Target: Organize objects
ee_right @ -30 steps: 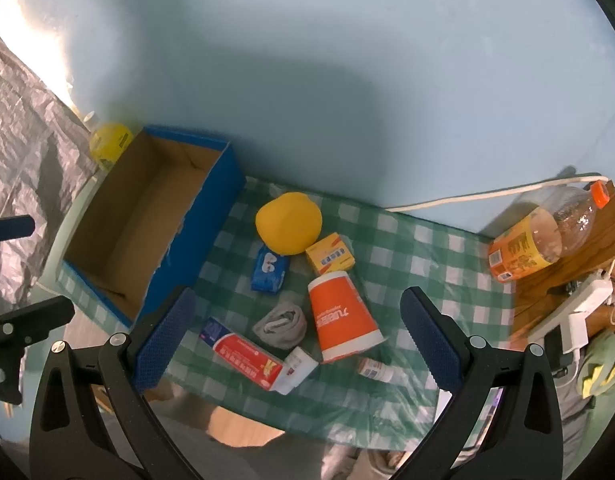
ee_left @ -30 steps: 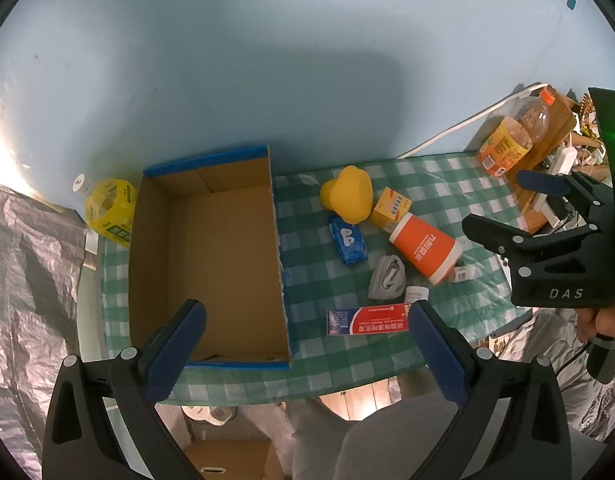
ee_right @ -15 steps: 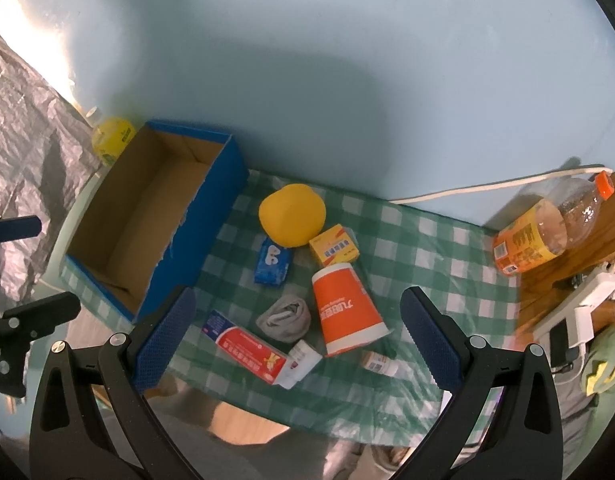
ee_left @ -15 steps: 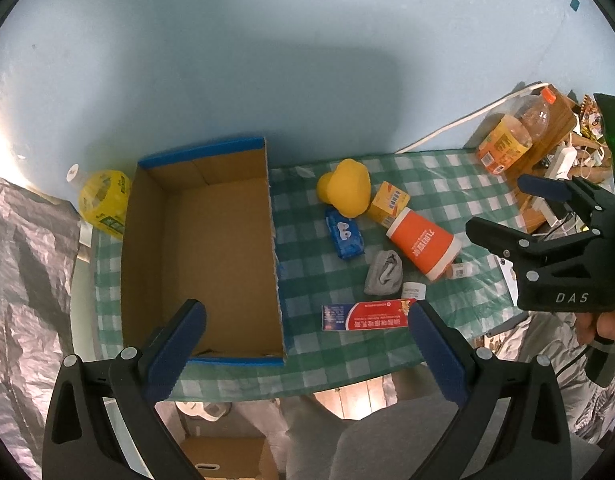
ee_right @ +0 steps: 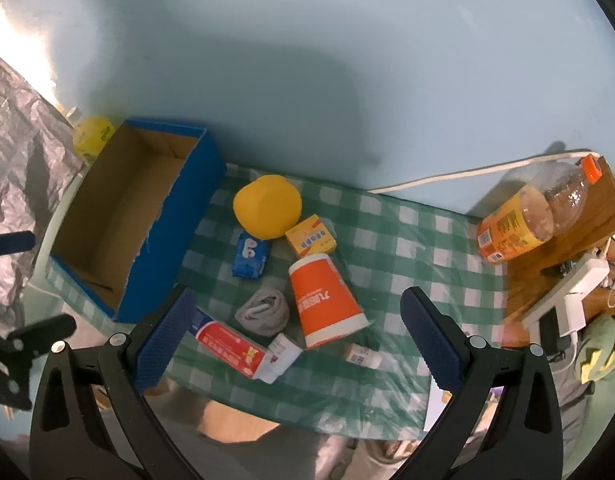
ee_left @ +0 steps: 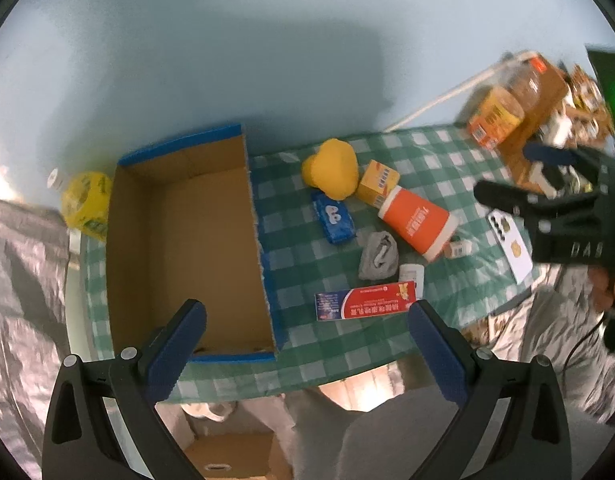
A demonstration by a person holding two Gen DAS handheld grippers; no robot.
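Hovering with jaws spread wide and holding nothing, the left gripper [ee_left: 305, 344] and right gripper [ee_right: 297, 340] have packed nothing: the cardboard box [ee_left: 187, 240] ahead of the left jaws sits empty, while toothpaste [ee_right: 231, 344], sock [ee_right: 263, 312] and orange cup [ee_right: 323, 300] lie loose between the right jaws.

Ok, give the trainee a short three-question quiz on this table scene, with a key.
1. True or false: the box already holds the sock.
2. Which thing touches the orange cup's narrow end? A) yellow carton B) toothpaste box C) blue pack
3. Fill in: the left gripper and the right gripper are both ___.

Key: 1 false, since the box is empty and the sock lies on the checked cloth. 2 A. 3 open, holding nothing.
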